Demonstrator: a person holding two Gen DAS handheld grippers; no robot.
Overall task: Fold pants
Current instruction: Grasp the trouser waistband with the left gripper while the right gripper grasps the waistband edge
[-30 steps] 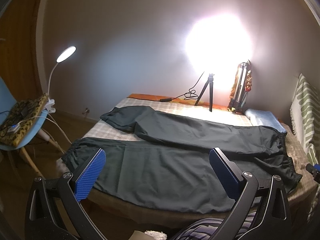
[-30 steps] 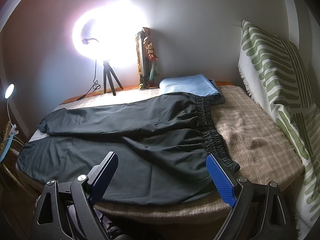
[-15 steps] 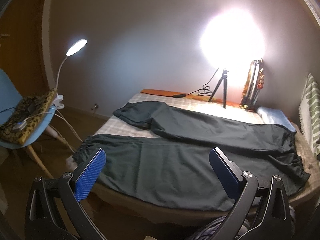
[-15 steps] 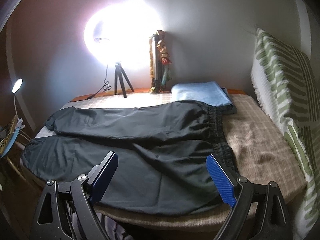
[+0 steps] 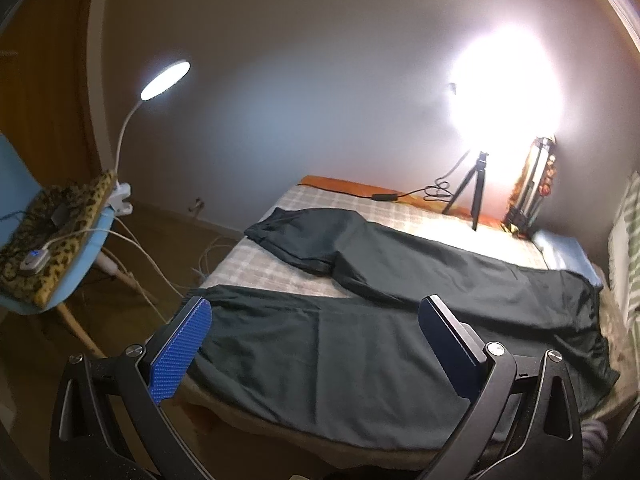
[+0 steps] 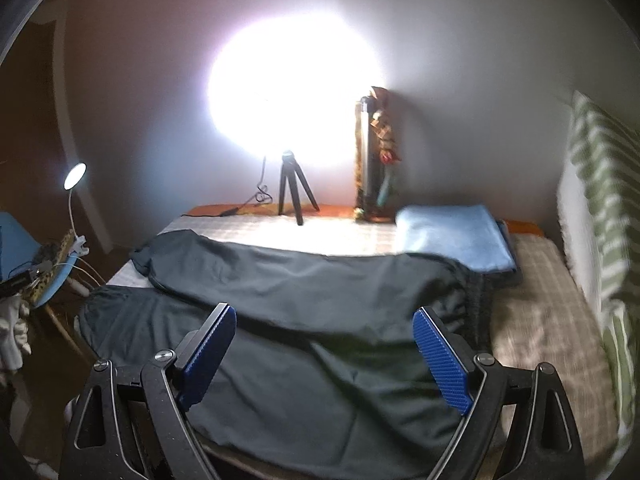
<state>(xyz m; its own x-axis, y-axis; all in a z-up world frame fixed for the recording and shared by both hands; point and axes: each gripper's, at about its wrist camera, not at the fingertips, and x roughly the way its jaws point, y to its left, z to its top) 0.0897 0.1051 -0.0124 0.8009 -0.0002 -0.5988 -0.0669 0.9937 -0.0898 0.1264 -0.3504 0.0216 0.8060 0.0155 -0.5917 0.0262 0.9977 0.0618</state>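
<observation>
While the dark pants (image 5: 400, 312) are lying spread flat across the bed (image 5: 256, 268), ready for folding, the left gripper (image 5: 316, 344) and right gripper (image 6: 324, 356) are hovering at its near edge, jaws wide, holding nothing.

Both cameras ride behind their own fingers and look down at an angle across the bed (image 5: 256, 276) from its near edge toward the far wall. The left wrist view sits toward the legs' end of the dark pants (image 5: 360, 344), with a blue chair (image 5: 60, 280) at left of frame. The right wrist view, somewhat blurred, seems nearer the waistband. Both share the pants, the ring light (image 6: 294, 84) and the tripod (image 6: 294, 196).
</observation>
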